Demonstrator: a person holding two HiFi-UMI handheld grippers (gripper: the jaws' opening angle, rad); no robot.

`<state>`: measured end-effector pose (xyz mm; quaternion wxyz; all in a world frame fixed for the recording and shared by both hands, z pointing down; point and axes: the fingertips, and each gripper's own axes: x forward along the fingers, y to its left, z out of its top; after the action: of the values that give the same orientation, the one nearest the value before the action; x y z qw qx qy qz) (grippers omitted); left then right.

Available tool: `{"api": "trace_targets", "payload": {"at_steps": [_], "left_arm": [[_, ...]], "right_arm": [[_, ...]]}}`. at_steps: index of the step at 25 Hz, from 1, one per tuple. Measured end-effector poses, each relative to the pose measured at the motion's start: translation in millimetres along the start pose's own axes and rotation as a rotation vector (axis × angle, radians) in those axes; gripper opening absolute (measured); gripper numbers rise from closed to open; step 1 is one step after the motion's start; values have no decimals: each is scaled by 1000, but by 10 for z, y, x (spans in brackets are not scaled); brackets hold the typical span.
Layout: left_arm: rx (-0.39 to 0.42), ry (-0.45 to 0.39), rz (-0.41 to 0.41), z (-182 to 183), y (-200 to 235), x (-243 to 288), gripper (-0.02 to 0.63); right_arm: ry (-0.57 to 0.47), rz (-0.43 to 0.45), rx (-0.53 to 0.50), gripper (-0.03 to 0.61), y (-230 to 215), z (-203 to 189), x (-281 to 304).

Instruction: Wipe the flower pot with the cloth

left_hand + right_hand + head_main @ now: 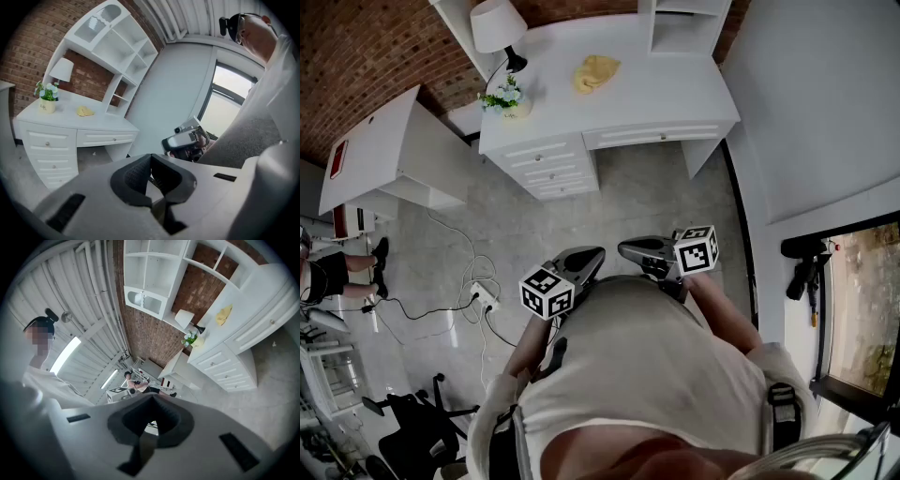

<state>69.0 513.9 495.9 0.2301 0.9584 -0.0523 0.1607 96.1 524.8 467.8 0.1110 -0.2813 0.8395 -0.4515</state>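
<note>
Head view: left gripper (583,256) and right gripper (637,249) were fully closed, empty.
Floor (647,202) separated them from far desk (666,89) holding flower pot (514,106), cloth (595,72), lamp (495,23).

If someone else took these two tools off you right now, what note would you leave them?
Left tool: shut, empty, held close to the body.
Right tool: shut, empty.
Things: flower pot stands on the white desk beside the lamp; the yellow cloth lies further along the desktop, apart from the pot.
Done: nothing, cloth untouched.
Left: walk up to the desk, pick up the cloth, wipe the pot.
</note>
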Motion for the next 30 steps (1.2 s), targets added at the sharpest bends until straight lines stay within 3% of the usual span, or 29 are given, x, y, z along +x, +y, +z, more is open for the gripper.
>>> {"api": "trace_targets", "payload": {"at_steps": [6,11,15,23,30], "left_arm": [[-24,1,34,19,-139,323,21],[-40,44,26,-27,-305,626,21],[-57,64,6,0,-320,674,21],[-97,29,6,106,61,603,21],[-161,-1,18,242,824,267,21]], "right_arm": [[43,17,-26,11,-91,57,-305],[23,36,10,11,-211,63,-625],[78,-26,-4,11,-375,-43,-651],[160,-1,-20,11,-503,88,-327],[285,-142,-3,11,-823,318,367]]}}
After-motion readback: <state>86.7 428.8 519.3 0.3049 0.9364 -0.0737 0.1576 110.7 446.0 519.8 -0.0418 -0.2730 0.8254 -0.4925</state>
